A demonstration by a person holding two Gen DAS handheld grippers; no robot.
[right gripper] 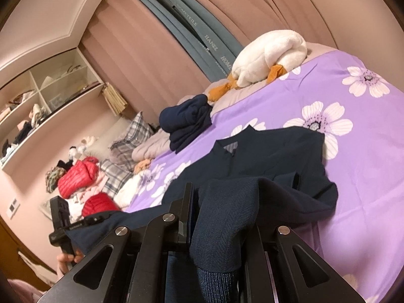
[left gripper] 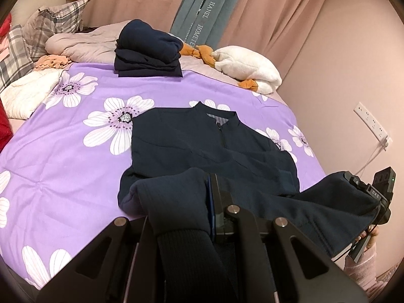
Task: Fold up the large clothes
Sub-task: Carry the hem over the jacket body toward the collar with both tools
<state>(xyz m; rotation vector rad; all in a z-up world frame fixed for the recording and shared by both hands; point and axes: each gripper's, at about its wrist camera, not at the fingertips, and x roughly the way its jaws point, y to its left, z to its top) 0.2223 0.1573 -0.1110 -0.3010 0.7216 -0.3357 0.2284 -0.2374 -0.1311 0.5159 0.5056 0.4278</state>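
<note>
A dark navy zip-neck sweater (left gripper: 202, 141) lies front up on the purple flowered bedspread (left gripper: 63, 156), collar toward the far side, sleeves folded in. My left gripper (left gripper: 199, 202) is shut on the sweater's bottom hem at its left corner and holds it lifted. My right gripper (right gripper: 214, 209) is shut on the hem at the right corner, also lifted; the sweater (right gripper: 265, 156) drapes over its fingers. The right gripper shows in the left wrist view (left gripper: 373, 194) at the right, the left gripper in the right wrist view (right gripper: 63, 227) at the lower left.
A stack of folded navy clothes (left gripper: 149, 50) sits at the far side of the bed. A white and orange plush (left gripper: 247, 68) lies far right. Plaid pillows (left gripper: 38, 30), a pink quilt and red jackets (right gripper: 78, 176) lie at the left. A wall socket (left gripper: 371, 121) is at the right.
</note>
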